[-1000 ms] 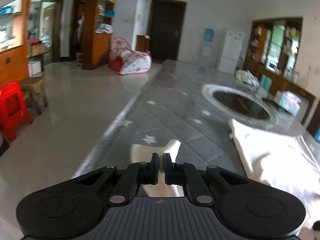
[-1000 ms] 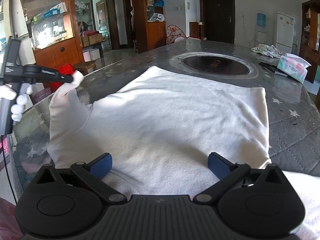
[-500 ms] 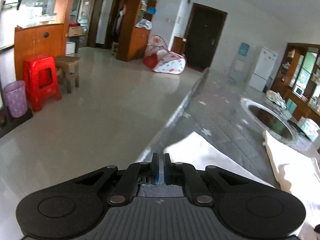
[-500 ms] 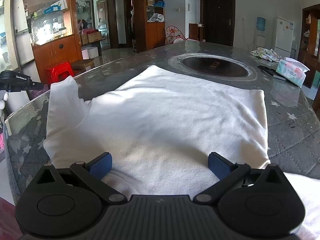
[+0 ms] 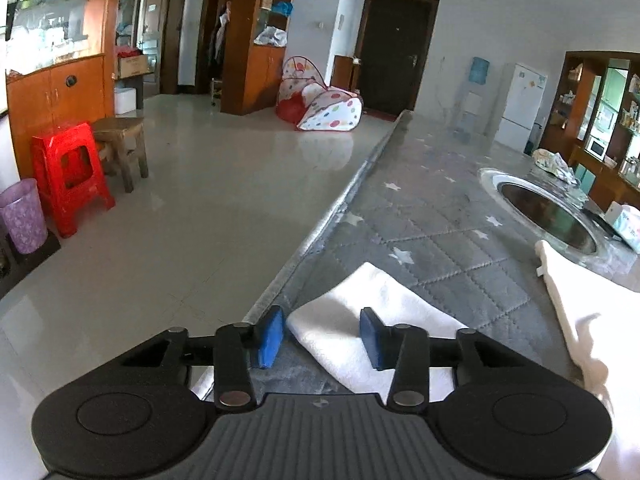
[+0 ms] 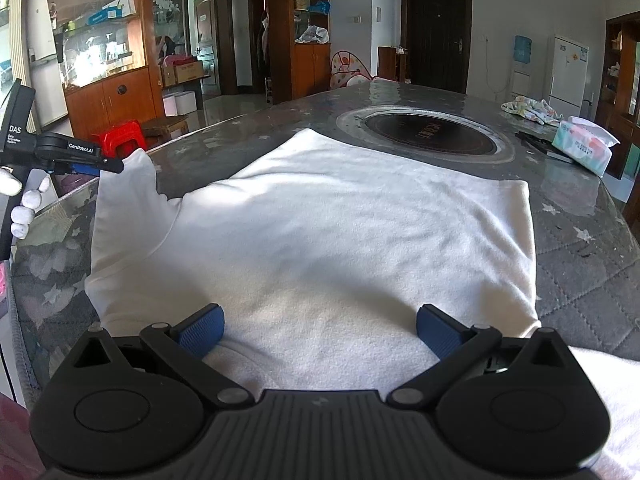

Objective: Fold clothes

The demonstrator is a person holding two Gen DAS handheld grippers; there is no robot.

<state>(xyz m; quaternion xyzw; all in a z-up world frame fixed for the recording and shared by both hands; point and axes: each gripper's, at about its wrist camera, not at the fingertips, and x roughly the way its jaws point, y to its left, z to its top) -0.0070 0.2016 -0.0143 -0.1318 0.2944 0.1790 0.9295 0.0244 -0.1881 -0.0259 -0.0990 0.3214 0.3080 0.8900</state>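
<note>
A white fleecy cotton garment [image 6: 328, 232] was spread flat on the grey quilted star-patterned table [image 6: 580, 264]. The left gripper [image 5: 322, 336] was opening around the released sleeve [image 5: 372, 308], pads clear. The right gripper [image 6: 318, 330] was held wide open over the cloth.

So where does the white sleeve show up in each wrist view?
Left wrist: sleeve at bottom centre, between the opening pads of the left gripper.
Right wrist: far left, its tip at the left gripper.
Shared landmark: round cooktop.

White garment [image 6: 320, 232], star-patterned grey tablecloth [image 6: 580, 280]
</note>
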